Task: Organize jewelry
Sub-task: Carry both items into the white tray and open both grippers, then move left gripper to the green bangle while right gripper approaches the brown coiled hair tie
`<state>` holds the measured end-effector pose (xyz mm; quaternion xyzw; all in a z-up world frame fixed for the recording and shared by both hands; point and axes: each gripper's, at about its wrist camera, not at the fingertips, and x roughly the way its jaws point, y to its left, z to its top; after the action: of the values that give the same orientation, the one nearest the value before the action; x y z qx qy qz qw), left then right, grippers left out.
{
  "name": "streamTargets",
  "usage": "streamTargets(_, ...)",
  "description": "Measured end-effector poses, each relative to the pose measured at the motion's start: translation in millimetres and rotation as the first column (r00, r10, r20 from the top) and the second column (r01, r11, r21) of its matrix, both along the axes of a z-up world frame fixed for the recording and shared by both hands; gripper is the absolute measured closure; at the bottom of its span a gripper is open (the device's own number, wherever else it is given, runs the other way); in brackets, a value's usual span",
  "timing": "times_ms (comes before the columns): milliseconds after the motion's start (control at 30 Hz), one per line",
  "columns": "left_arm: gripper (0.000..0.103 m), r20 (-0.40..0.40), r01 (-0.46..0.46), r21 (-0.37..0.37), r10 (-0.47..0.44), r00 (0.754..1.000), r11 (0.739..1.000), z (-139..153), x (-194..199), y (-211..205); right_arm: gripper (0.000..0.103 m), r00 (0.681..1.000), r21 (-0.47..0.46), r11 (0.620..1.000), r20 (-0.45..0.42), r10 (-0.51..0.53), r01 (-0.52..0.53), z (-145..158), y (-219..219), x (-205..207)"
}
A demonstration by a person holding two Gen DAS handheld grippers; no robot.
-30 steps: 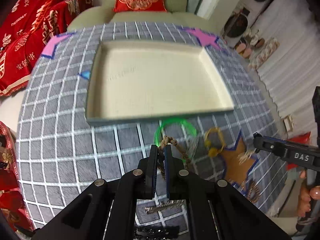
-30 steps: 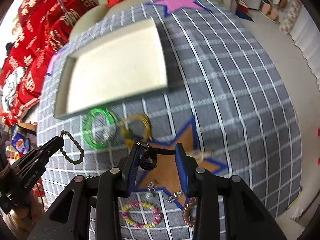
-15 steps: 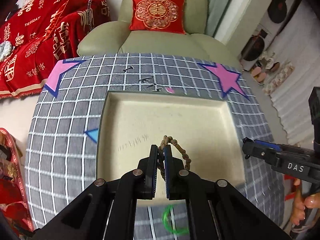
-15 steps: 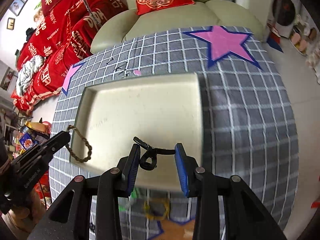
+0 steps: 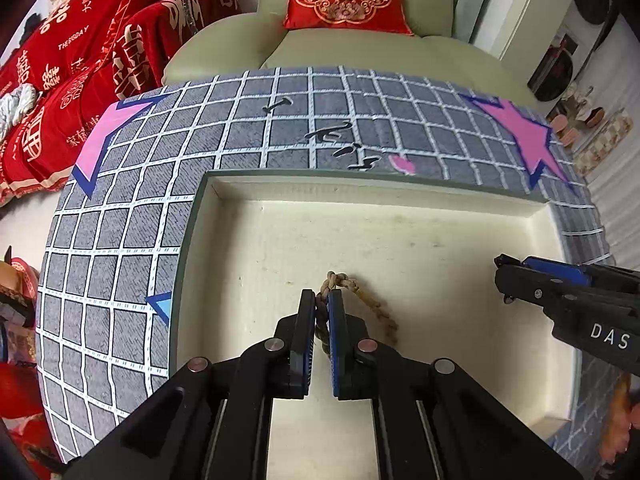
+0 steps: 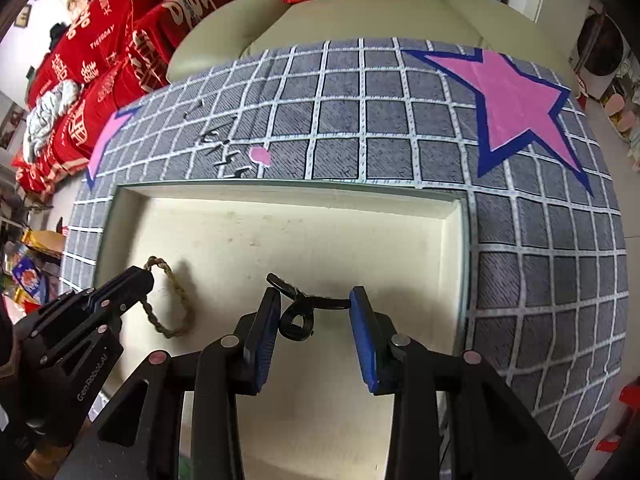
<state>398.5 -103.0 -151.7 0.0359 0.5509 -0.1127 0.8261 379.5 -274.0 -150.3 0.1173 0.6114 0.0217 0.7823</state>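
My left gripper (image 5: 321, 300) has its jaws pressed together on a braided rope bracelet (image 5: 362, 300). It is a tan-brown twisted cord loop; its knotted top pokes out just past the fingertips and the rest curves away to the right of the jaws, hanging over the floor of the cream tray (image 5: 400, 188). In the right wrist view the same loop dangles off the tip of that gripper, dropping below and to the right of it with its shadow on the tray.

My right gripper (image 6: 316, 300) stands part-way spread, pinching a black hair clip (image 6: 298, 312) across the gap: a thin black arm reaches to the right blue pad, a clasp end sticks up past the left pad, and a small ring hangs below, nearer the left jaw. It too is above the tray floor.

The tray sits on a grey checked cloth (image 6: 540, 280) with pink stars (image 6: 516, 104).

A second ago both grippers were over the cloth in front of the tray, with a green bangle and a yellow ring just ahead of the jaws. Half a second ago they were crossing the near rim. Now both are well over the tray's inside and lower, with the same grips.
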Motion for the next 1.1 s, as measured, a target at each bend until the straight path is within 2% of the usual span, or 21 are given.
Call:
streamTargets(133,0.088,-0.014,-0.002,0.039,0.003,1.000,0.999,-10.5,2.2,-1.9,0.065,1.000,-0.010,1.000,-0.016,0.007,-0.007,-11.8,0.9,2.2)
streamTargets(333,0.088,0.028,0.043,0.114,-0.046,0.999,0.993,-11.1,-1.5,-11.7,0.062,1.000,-0.040,0.999,0.002,0.029,-0.029,-11.5,4.9,1.1)
streamTargets(367,0.088,0.026,0.044,0.121,-0.048,0.999,0.992,-11.0,-1.1,-12.4,0.056,1.000,-0.032,0.999,0.002,0.029,-0.029,-11.0,4.7,1.3)
streamTargets(400,0.088,0.024,0.046,0.123,-0.049,0.999,0.991,-10.8,-1.3,-12.9,0.042,1.000,-0.018,1.000,-0.001,0.024,-0.024,-10.7,3.9,1.3)
streamTargets(467,0.088,0.027,0.045,0.121,-0.048,0.998,0.992,-9.8,-2.1,-12.6,0.031,1.000,0.012,1.000,0.006,0.006,-0.006,-8.2,2.6,0.9)
streamTargets(867,0.088,0.067,0.051,0.081,-0.056,0.996,0.995,15.2,-13.6,-5.6,0.031,0.991,0.108,0.990,0.082,-0.105,0.096,33.9,-17.2,-18.0)
streamTargets(900,0.085,0.066,0.051,0.076,-0.056,0.996,0.996,16.0,-13.7,-5.0,0.031,0.991,0.112,0.989,0.086,-0.108,0.098,37.8,-17.3,-21.1)
streamTargets(933,0.045,0.063,0.050,0.070,-0.055,0.996,0.996,16.2,-13.8,-4.4,0.031,0.990,0.112,0.989,0.088,-0.107,0.097,40.5,-16.0,-23.2)
streamTargets(967,0.000,0.063,0.041,0.069,-0.045,0.997,0.997,17.0,-13.8,-3.3,0.031,0.990,0.112,0.989,0.091,-0.106,0.096,42.7,-14.9,-26.3)
streamTargets(1033,0.000,0.118,0.013,0.088,-0.023,0.993,0.996,22.9,-17.2,-2.4,0.031,0.990,0.107,0.990,0.095,-0.105,0.095,46.5,-13.9,-30.4)
streamTargets(1100,0.000,0.106,0.030,0.084,-0.039,0.994,0.996,22.9,-16.6,-4.1,0.031,0.989,0.104,0.989,0.098,-0.114,0.103,49.0,-14.5,-34.4)
